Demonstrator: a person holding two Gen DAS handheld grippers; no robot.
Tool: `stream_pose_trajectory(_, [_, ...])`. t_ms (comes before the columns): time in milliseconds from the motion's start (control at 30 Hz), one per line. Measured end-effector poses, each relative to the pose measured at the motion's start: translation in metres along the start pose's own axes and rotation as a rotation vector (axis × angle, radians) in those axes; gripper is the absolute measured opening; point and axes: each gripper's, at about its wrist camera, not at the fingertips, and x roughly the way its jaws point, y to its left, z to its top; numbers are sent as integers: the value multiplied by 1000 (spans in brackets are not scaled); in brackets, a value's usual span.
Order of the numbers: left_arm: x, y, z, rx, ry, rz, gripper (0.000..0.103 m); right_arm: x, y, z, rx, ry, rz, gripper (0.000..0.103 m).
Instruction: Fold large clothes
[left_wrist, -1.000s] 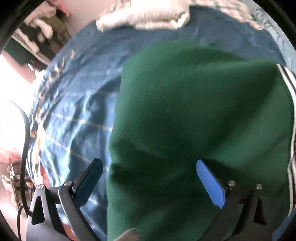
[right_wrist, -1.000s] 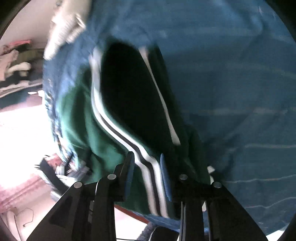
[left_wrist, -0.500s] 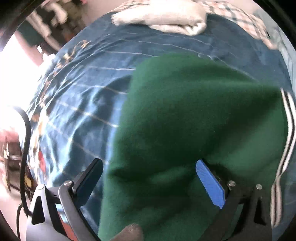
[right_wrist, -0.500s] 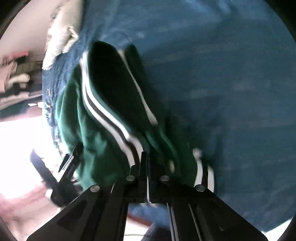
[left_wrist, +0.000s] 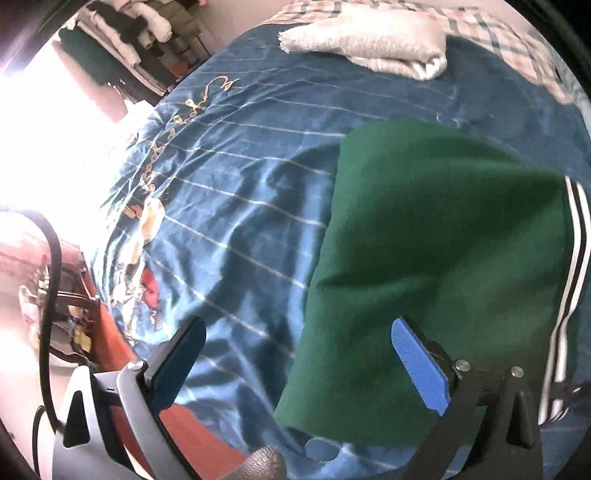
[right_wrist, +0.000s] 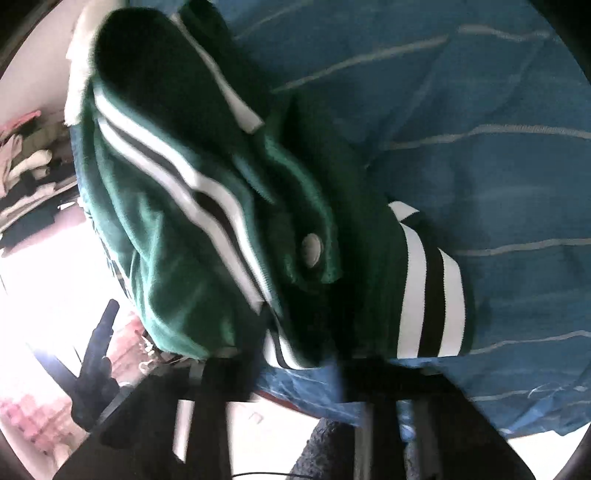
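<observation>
Your left hand-held gripper (left_wrist: 299, 369) has its ribbed blue pads (left_wrist: 419, 369) spread wide apart, gripping nothing; the right pad sits against the soft, matte green jacket (left_wrist: 436, 240), the other over the bedspread (left_wrist: 229, 206). Your right hand-held gripper (right_wrist: 295, 363) is motion-blurred, so you cannot tell whether its fingers are parted or pinching the striped hem. The jacket (right_wrist: 207, 192) lies bunched on the bed, its ribbed white-and-black cuff (right_wrist: 424, 288) and a round snap button (right_wrist: 311, 245) showing. The bedspread is glossy blue satin with thin pale lines. A fluffy folded white towel (left_wrist: 373, 46) lies farther back.
</observation>
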Motion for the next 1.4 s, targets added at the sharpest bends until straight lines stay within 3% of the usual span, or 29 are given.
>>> stream_pose_trajectory(167, [4, 2, -10, -3, 36, 9, 103, -56, -2, -27, -57, -131, 11, 8])
stream_pose_trajectory(200, [7, 0, -12, 2, 47, 20, 103, -59, -8, -29, -66, -151, -16, 8])
stream_pose_trajectory(267, [15, -3, -16, 7, 73, 31, 103, -49, -24, -25, -74, -151, -198, 0])
stream_pose_trajectory(300, [18, -4, -17, 7, 89, 34, 103, -40, -36, -20, -61, -122, -232, 0])
stream_pose_trajectory(333, [19, -5, -17, 8, 101, 35, 103, -35, -50, -15, -9, -79, -198, 0])
stream_pose_trajectory(400, [17, -6, -14, 13, 113, 34, 103, -48, -58, -8, 70, -75, -76, 1])
stream_pose_trajectory(500, [2, -4, 0, 16, 70, 47, 103, -86, -29, 5, -9, -169, -15, 1])
stream_pose_trajectory(567, [-4, -3, 12, 19, 45, 63, 103, -109, -4, 23, -50, -230, 83, 2])
stream_pose_trajectory(600, [-6, -2, 20, 16, 35, 75, 103, -114, 7, 32, -66, -244, 111, 6])
stream_pose_trajectory(667, [-7, 3, 41, -7, 7, 76, 103, -115, 30, 60, -92, -265, 140, 29])
stream_pose_trajectory(700, [-7, 5, 50, -18, -4, 73, 103, -111, 40, 75, -110, -265, 139, 57])
stream_pose_trajectory(733, [-5, 6, 58, -27, -13, 69, 103, -103, 55, 85, -113, -263, 137, 70])
stream_pose_trajectory(867, [18, 5, 96, -28, -16, 42, 103, -64, 83, 131, -86, -184, 138, 70])
stream_pose_trajectory(933, [33, 0, 111, -13, 9, 12, 103, -35, 100, 150, -80, -149, 92, 70])
stream_pose_trajectory(1000, [46, -7, 122, 18, 35, -23, 103, -15, 115, 160, -87, -143, 41, 69])
stream_pose_trajectory(1067, [51, -14, 128, 55, 40, -41, 103, -6, 118, 157, -95, -159, 22, 57])
stream_pose_trajectory(1100, [53, -17, 131, 73, 38, -51, 103, -1, 122, 154, -97, -168, 23, 45])
stream_pose_trajectory(1200, [59, -23, 136, 116, 53, -88, 103, 3, 127, 152, -97, -198, 13, 22])
stream_pose_trajectory(1267, [61, -23, 139, 132, 52, -111, 103, 2, 139, 147, -116, -229, -37, 16])
stream_pose_trajectory(1333, [62, -22, 142, 144, 50, -135, 103, -7, 150, 141, -140, -283, -93, 3])
stream_pose_trajectory(1400, [64, -20, 143, 148, 56, -163, 103, -21, 156, 139, -141, -343, -128, 3])
